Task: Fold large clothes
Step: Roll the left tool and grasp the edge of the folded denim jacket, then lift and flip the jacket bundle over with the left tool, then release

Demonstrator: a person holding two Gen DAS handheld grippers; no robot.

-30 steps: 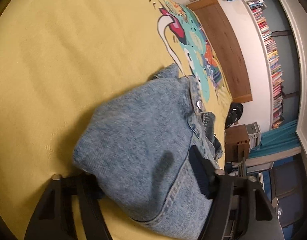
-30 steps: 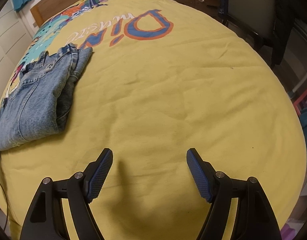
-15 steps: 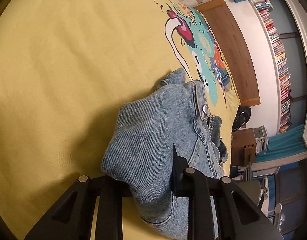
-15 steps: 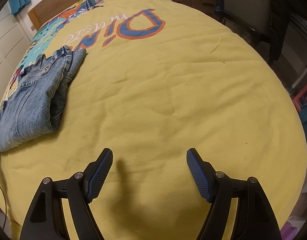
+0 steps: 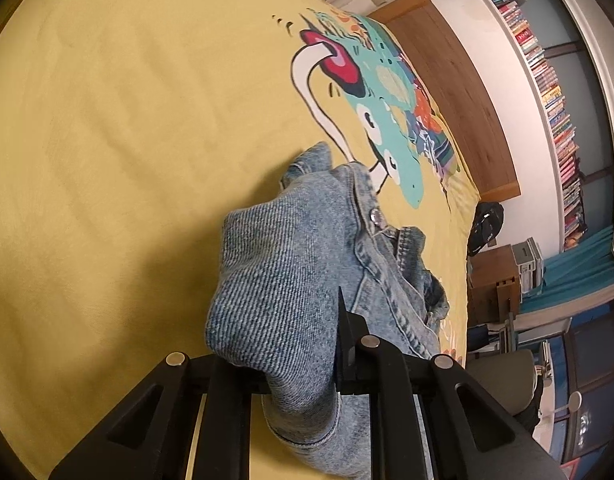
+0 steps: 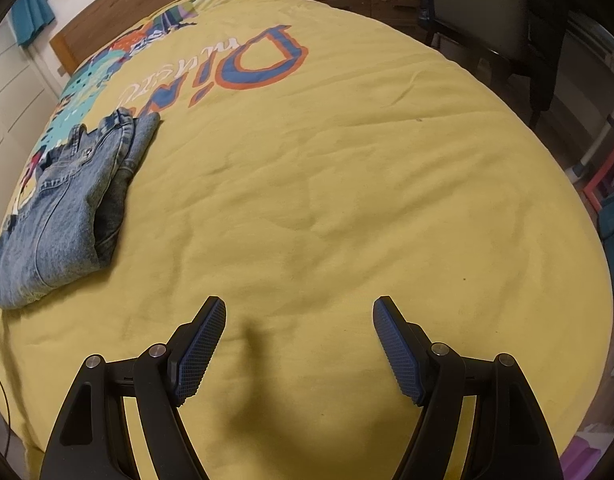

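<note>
Since a second ago, closing left gripper (image 5: 299,364) now pinching folded jeans (image 5: 291,264), bunched and raised off yellow duvet (image 6: 347,180). One pair of jeans, near duvet's left edge. Right gripper (image 6: 299,344) spread, empty.

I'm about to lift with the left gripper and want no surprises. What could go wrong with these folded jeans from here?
1. The left gripper is closing on one bunched corner of the folded light-blue denim jeans; lifting from there may let the layers slide apart.
2. The open right gripper hangs over bare yellow bedspread, away from the jeans, so the far side has no support.
3. The loose waistband could drag across the bedspread and unfold.
</note>
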